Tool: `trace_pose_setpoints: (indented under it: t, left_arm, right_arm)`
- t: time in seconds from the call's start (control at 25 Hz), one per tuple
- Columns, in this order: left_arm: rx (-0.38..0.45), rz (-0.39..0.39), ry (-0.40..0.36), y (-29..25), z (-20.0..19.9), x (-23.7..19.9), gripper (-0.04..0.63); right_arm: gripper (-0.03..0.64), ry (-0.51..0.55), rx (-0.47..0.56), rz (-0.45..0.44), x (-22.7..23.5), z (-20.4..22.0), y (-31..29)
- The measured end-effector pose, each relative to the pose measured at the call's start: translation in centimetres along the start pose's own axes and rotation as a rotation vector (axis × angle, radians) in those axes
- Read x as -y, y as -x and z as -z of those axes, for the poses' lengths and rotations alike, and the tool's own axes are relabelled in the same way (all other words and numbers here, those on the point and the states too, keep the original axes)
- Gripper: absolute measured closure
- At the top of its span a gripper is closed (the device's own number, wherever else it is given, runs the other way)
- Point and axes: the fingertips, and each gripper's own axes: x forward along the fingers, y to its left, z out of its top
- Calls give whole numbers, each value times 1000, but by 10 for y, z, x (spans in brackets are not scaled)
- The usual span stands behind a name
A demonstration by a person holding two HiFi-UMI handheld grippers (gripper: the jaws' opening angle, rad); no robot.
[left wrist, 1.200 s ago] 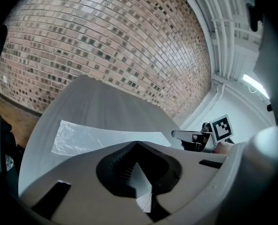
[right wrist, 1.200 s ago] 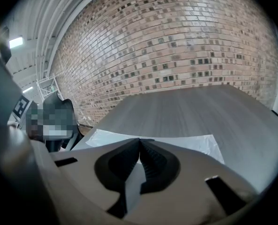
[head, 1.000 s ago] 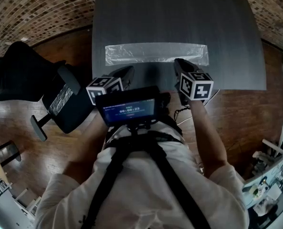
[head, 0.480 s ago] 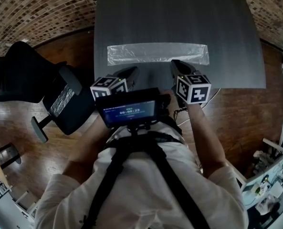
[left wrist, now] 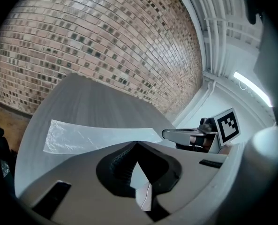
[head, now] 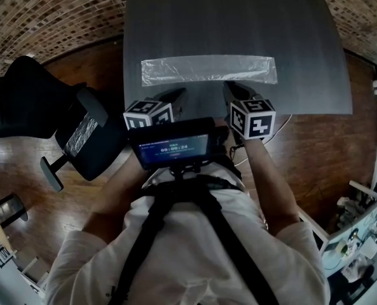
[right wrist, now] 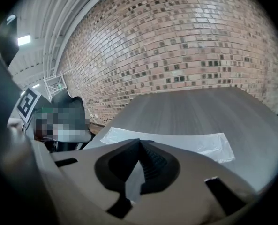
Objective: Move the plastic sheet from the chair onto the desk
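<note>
On the tabletop [head: 239,24], well apart from the chair [head: 35,100], the plastic sheet [head: 207,70] lies flat, so we judge placing done, and our left hand-held gripper [head: 175,96] and just-closed right hand-held gripper [head: 229,89], both clenched empty, need only draw back.

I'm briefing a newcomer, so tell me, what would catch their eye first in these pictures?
The long clear plastic sheet lying flat across the dark desk, with the shut left tongs and right tongs close to its near edge, both empty, the right having just closed. Next, the black chair at the left, a shiny patch on its seat.
</note>
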Motion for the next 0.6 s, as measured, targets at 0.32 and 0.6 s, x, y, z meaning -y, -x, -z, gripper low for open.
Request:
trace_pose_setpoints:
  t: [0.32, 0.6]
  left_arm:
    - [-5, 13, -11, -6, 2, -1, 595]
    - [-11, 8, -17, -7, 1, -1, 595]
  right_arm:
    - [617, 42, -62, -21, -3, 10, -7]
    - [617, 62, -50, -23, -3, 2, -6]
